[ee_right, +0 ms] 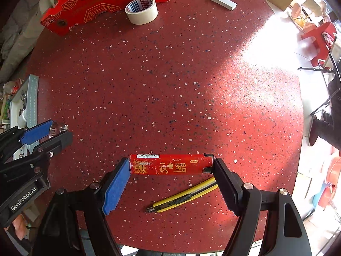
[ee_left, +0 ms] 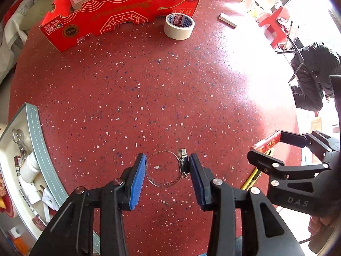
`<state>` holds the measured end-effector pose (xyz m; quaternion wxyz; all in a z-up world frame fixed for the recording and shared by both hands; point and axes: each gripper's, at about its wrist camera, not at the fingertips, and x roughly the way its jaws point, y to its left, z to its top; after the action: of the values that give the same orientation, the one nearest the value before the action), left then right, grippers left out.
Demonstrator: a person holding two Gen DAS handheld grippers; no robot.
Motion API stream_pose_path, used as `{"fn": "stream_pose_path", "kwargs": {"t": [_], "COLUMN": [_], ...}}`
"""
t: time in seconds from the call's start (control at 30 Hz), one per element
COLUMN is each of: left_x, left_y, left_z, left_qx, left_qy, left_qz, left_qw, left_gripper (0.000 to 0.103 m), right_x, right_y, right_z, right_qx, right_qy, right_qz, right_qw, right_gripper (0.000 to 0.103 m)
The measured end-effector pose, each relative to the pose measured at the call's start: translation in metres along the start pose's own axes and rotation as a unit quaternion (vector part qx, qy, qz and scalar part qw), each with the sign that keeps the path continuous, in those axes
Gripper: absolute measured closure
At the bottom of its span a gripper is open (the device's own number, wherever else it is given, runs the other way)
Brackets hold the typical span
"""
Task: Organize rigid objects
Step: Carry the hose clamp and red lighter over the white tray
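The left tongs (ee_left: 167, 168) are partly closed on a hose clamp (ee_left: 164, 168): the blue pad presses the ring's left side and the dark pad meets its screw housing, and the clamp hangs clear above the red speckled worktop (ee_left: 149, 85). The right tongs (ee_right: 170, 166) stand wider, gripping a red lighter (ee_right: 170, 164) end to end, its base against the blue pad and its black cap against the dark one; it too is lifted off the worktop. Beneath it, toward 5 o'clock in the right view, a yellow knife (ee_right: 183, 198) lies flat. At 12 o'clock a tape roll (ee_right: 141, 10) sits just beside a red box (ee_right: 102, 2); a white block (ee_right: 223, 1) lies at 1 o'clock. A tray (ee_left: 40, 149) of odds and ends sits at 9 o'clock.
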<state>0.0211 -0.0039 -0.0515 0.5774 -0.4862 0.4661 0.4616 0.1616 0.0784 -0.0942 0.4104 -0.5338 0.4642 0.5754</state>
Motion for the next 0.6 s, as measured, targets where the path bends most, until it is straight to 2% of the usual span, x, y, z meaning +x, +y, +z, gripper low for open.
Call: {"fn": "stream_pose_path", "kwargs": {"t": [0.33,0.6], "left_x": [-0.033,-0.042], "left_y": [0.025,0.039], "left_z": [-0.045,-0.055], "left_qx": [0.024,0.024], "left_qy": [-0.003,-0.017], "left_qz": [-0.021,-0.04], "left_qw": [0.9995,0.9988], "left_gripper": [0.058,0.058], "right_x": [-0.015,-0.027], "right_y": [0.036,0.053], "right_z": [-0.045,-0.037], "right_qx": [-0.001,-0.021], "right_qy": [0.006,0.002], "right_qz": [0.002,-0.014], "right_qw": [1.0,1.0], "right_gripper": [0.024,0.024]}}
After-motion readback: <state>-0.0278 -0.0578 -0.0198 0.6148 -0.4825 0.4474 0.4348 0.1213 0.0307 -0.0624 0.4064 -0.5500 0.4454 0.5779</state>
